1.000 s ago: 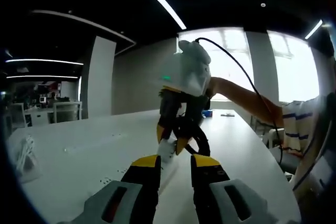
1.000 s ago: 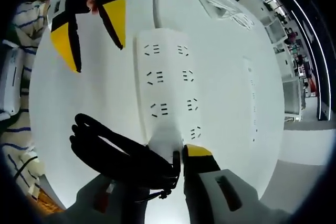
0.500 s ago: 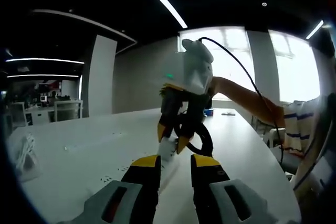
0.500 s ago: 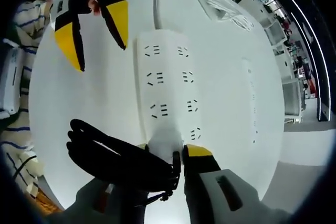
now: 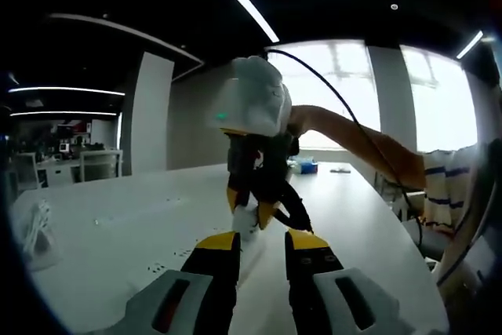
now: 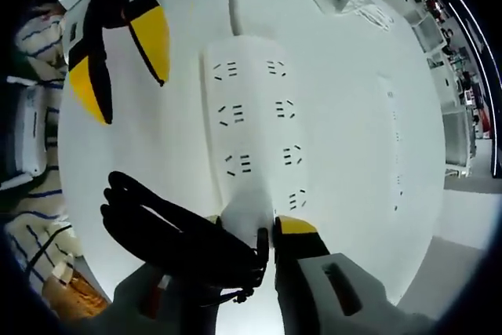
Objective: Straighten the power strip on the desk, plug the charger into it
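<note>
The long white power strip (image 6: 255, 135) lies flat on the white desk (image 6: 361, 194). In the right gripper view it runs straight away from the jaws, with two rows of sockets on top. The small white charger block (image 6: 247, 221) sits at the near end of the strip, right between the yellow-tipped jaws of the right gripper (image 6: 249, 229). The jaws are pressed close on its two sides and hold it. A bundle of black cable (image 6: 169, 229) loops out beside the left jaw.

The left gripper (image 6: 118, 56) hangs over the desk beside the far end of the strip, and its jaws are spread apart with nothing in them.

The left gripper view looks low across the desk. There the right gripper (image 5: 247, 213) stands upright, with the charger (image 5: 245, 220) pinched at its tips just above the strip (image 5: 249, 256). This view also shows bright windows (image 5: 353, 92) and a striped sleeve (image 5: 443, 194).
</note>
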